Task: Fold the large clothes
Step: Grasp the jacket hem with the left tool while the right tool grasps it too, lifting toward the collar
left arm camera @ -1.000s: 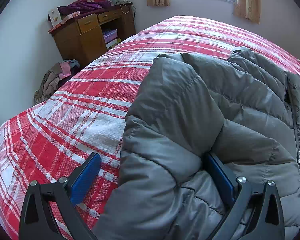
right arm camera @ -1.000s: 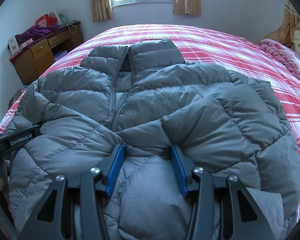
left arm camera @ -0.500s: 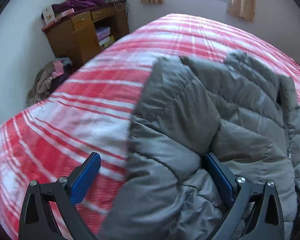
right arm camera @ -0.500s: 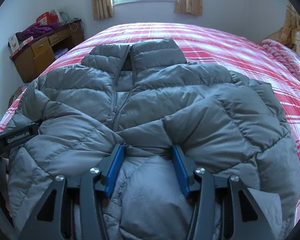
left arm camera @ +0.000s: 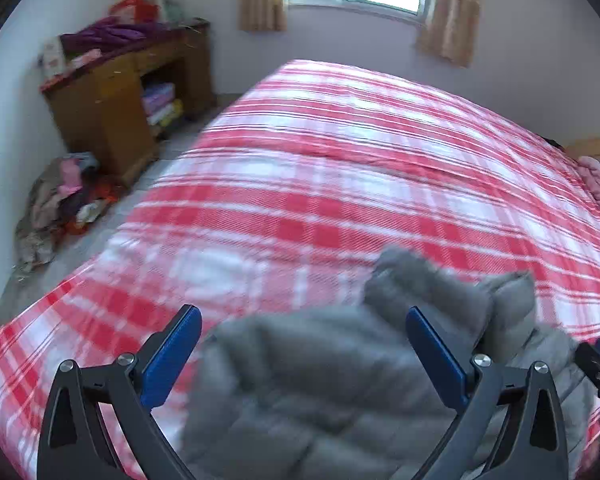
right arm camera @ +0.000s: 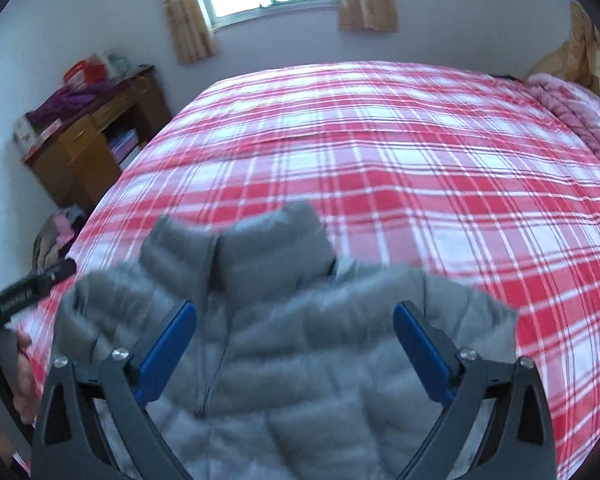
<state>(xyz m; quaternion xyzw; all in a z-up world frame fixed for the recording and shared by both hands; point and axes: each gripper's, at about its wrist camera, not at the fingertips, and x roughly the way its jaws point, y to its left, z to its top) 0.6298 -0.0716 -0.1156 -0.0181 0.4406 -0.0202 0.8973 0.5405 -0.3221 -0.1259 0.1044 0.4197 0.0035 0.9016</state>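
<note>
On the red-and-white plaid bed (right arm camera: 400, 152) the grey puffer jacket (right arm camera: 284, 360) lies near the close edge, collar (right arm camera: 236, 240) toward the window. The right tongs (right arm camera: 294, 336) are opening, pads wide apart above the jacket's front without pressing it. The left tongs (left arm camera: 302, 348) stand wide too, over the jacket's left shoulder (left arm camera: 312, 376), gripping nothing. A wooden cabinet (left arm camera: 112, 108) stands by the wall

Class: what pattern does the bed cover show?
Red and white plaid bed cover, clearest in the right wrist view.
</note>
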